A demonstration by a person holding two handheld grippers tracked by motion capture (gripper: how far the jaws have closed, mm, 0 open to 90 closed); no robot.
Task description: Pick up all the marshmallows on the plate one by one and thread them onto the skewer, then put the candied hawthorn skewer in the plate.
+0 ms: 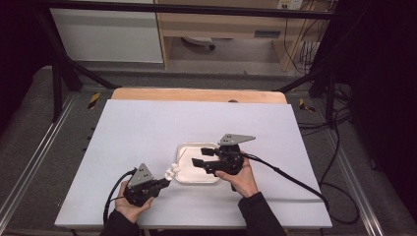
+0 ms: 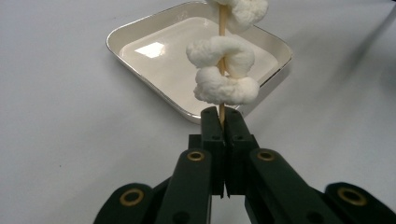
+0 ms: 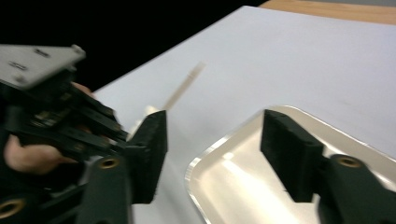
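— Left tool [image 2: 222, 122]: we see its jaws pressed together on a thin wooden skewer [image 2: 222, 28], which rises from them with puffy white pieces [image 2: 223, 70] threaded on it.

— And our right tool [image 3: 212, 144]?

— Its jaws stand apart with nothing between them, above the near part of the shallow white tray [image 3: 205, 163].

— Where is the skewer against that tray?

— At the tray's left edge in the high view, white pieces [image 1: 172, 172] just beside the rim [image 1: 183, 146]. Around it, we see the white counter [image 1: 147, 128].
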